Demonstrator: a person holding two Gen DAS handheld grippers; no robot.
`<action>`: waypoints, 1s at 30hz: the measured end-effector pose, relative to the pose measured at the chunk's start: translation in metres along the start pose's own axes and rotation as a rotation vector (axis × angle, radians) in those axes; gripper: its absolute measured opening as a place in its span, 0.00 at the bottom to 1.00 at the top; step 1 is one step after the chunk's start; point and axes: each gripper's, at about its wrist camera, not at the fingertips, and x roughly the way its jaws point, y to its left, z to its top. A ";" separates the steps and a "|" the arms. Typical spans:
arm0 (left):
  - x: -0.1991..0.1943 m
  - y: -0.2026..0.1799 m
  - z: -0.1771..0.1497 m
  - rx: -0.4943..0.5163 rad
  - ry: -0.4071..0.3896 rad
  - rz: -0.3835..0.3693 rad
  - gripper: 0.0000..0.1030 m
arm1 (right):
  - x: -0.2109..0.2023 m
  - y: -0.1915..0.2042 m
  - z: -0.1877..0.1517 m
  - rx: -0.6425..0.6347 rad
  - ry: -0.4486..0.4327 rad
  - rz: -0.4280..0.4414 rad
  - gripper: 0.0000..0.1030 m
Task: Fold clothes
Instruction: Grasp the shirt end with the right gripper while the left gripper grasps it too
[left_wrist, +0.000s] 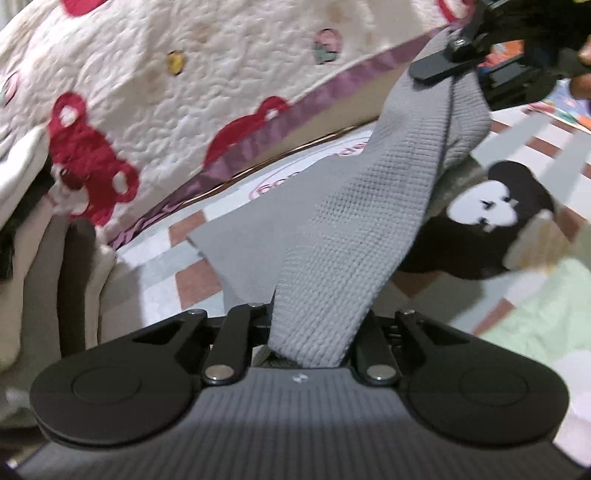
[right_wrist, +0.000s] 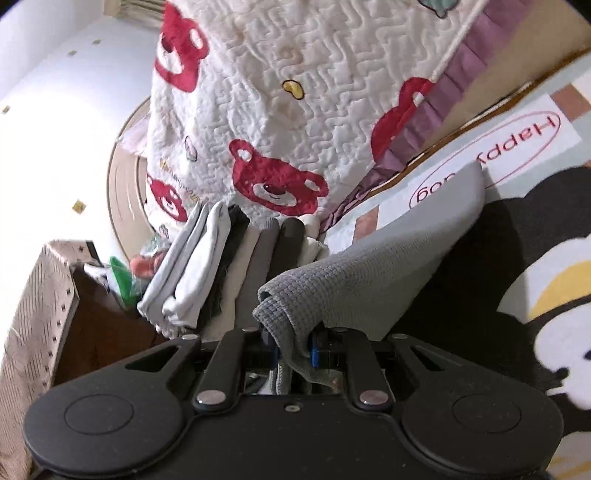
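Observation:
A grey waffle-knit garment (left_wrist: 354, 229) hangs stretched in the air between both grippers. In the left wrist view my left gripper (left_wrist: 317, 332) is shut on one end of it, the cloth running up and to the right. At the top right of that view my right gripper (left_wrist: 443, 62) pinches the other end. The right wrist view has the right gripper (right_wrist: 293, 345) shut on a bunched corner of the grey garment (right_wrist: 369, 269). The rest of the cloth slopes away down to the bed sheet (right_wrist: 461, 147).
A white quilt with red bears (right_wrist: 280, 122) hangs behind. A stack of folded clothes (right_wrist: 229, 258) stands beside it. A black garment with a cartoon face (left_wrist: 491, 206) lies on the checked sheet, a pale green cloth (left_wrist: 546, 306) near it. Brown furniture (right_wrist: 99, 314) stands at the left.

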 end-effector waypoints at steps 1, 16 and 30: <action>-0.006 0.000 -0.001 -0.008 0.014 -0.027 0.14 | -0.004 0.000 -0.003 0.001 -0.002 0.004 0.18; -0.053 -0.030 0.011 0.042 0.177 -0.224 0.19 | -0.058 -0.030 -0.084 0.284 0.031 -0.041 0.18; 0.043 0.058 0.033 -0.191 0.285 -0.377 0.22 | 0.005 -0.061 0.006 0.363 0.150 -0.168 0.18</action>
